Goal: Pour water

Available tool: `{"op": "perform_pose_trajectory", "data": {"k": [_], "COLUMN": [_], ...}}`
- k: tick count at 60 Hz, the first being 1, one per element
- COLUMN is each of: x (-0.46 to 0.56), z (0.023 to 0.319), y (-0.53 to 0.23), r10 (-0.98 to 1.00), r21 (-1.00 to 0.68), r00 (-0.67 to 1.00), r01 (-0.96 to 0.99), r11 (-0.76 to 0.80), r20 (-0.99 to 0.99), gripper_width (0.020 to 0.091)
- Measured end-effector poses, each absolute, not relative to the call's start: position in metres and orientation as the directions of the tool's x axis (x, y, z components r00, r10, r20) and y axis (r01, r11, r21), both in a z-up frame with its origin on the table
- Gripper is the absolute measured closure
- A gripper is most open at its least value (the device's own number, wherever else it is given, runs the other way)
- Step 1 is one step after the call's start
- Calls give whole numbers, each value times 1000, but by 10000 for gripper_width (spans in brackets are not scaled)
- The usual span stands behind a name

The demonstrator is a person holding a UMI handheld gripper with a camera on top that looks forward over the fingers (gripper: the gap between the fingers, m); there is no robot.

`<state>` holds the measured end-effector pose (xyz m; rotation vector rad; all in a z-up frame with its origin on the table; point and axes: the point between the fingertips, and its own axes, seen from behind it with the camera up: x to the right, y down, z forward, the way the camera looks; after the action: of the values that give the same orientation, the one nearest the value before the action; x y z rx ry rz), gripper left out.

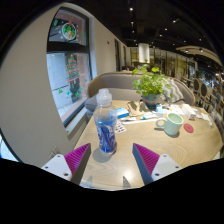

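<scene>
One water bottle (105, 125) upright just ahead of spread tongs (112, 158), mint cup (174, 123) beyond, label unreadable

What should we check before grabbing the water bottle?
1. Fingers open: ok, wide apart.
2. Clear plastic bottle with the blue label upright: ok.
3. Bottle between the fingers: not ok, it stands just ahead, nearer the left finger.
4. Bottle's white cap on: ok.
5. Mint-green cup upright on the round wooden table: ok.
6. Cup empty: cannot tell.
</scene>
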<state>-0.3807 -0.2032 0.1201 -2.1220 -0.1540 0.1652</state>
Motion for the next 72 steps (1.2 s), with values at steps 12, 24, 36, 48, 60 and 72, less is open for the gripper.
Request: {"op": "perform_pose_trajectory", "data": {"k": [12, 24, 36, 48, 60, 72], "x": [-408, -421, -421, -415, -408, -357], "z": [99, 78, 80, 108, 204, 263], "y": [-125, -88, -82, -78, -58, -17], "r10": [147, 131, 116, 122, 158, 142], "r21": [-871, -880, -892, -892, -853, -600], "r00": [987, 989, 992, 987, 895, 605], "r01": [19, 5, 10, -38, -324, -675], "r11": [-491, -475, -452, -450, -409, -429], "r20": [-61, -65, -47, -104, -417, -783], "gripper_width": [252, 566, 730, 754, 754, 755]}}
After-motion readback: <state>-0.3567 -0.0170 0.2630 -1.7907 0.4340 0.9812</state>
